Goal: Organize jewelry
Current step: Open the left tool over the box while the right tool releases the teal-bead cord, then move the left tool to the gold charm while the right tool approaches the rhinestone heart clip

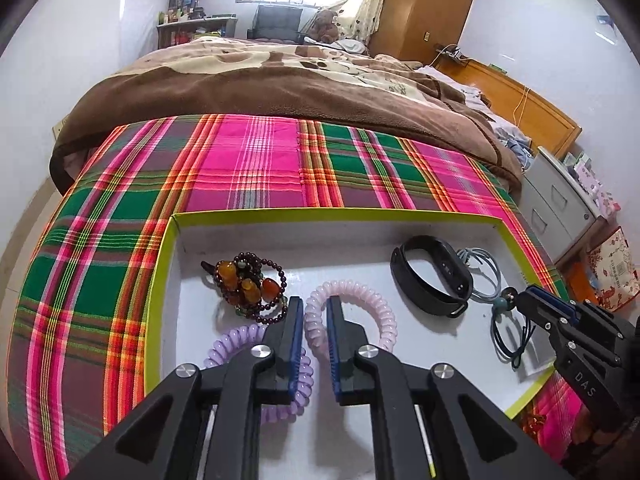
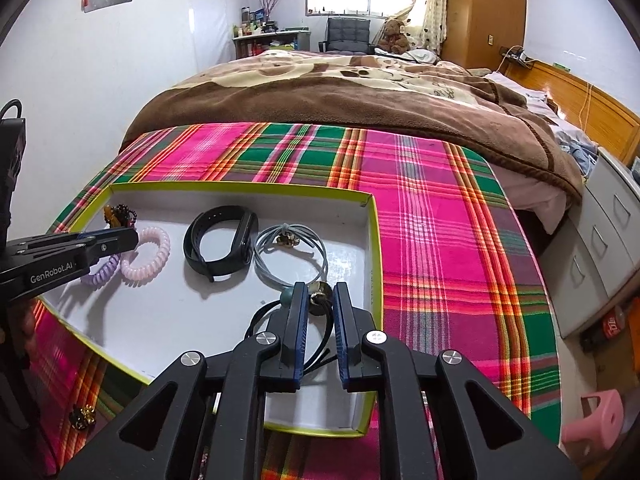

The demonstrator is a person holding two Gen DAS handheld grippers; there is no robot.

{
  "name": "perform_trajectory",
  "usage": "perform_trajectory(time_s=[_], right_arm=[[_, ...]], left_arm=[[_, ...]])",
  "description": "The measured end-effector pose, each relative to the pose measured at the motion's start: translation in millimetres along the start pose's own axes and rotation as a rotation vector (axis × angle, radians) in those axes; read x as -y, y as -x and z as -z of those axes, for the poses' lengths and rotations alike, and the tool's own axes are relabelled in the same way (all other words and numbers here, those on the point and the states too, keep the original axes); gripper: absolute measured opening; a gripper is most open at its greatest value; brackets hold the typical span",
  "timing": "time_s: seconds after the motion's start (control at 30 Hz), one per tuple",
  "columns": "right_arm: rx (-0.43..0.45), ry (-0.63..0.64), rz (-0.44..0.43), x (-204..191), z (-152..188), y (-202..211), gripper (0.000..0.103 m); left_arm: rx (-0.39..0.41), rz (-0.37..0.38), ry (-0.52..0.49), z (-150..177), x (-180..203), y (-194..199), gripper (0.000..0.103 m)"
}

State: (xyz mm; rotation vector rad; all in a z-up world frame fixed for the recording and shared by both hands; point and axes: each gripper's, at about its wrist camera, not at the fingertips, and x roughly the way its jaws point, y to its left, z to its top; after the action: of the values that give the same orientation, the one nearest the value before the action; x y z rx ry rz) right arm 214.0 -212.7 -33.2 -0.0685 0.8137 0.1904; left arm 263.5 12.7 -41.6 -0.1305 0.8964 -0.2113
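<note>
Left wrist view: pink spiral coil bracelet (image 1: 360,300), translucent, glossy.

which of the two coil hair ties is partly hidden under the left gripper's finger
The purple coil hair tie: the left gripper covers part of its loop. The pink coil hair tie lies farther right, beside the black band.

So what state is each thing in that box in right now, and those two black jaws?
Box: lidless, lying flat on the plaid cloth.
Left gripper: jaws slightly apart, gripping nothing.
Right gripper: jaws slightly apart around the dark cord bracelet.
Pink coil tie: lying loose.
Purple coil tie: lying loose.
Black wristband: fastened in a loop, on its side.
Bead bracelets: heaped together.
Grey cord bracelet: lying flat.
</note>
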Motion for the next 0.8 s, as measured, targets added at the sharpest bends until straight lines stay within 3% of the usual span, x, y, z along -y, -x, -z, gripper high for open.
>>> perform_trajectory(time_s=[0.1,0.27,0.4,0.8], right_arm=[[0.004,-0.009,-0.004,1,1,2,0.014],[0.018,-0.018,-0.008,1,3,9,0.017],[0.044,-0.032,-0.022,2,4,20,0.036],[0.067,-0.064,-0.051,4,21,47,0.036]], left_arm=[[0.016,-0.001,-0.013,2,2,7,0.022],[0.039,-0.001,-0.019,7,7,22,0.023],[0.062,0.018,-0.019,14,11,38,0.028],[0.123,0.057,-0.011,46,15,89,0.032]])
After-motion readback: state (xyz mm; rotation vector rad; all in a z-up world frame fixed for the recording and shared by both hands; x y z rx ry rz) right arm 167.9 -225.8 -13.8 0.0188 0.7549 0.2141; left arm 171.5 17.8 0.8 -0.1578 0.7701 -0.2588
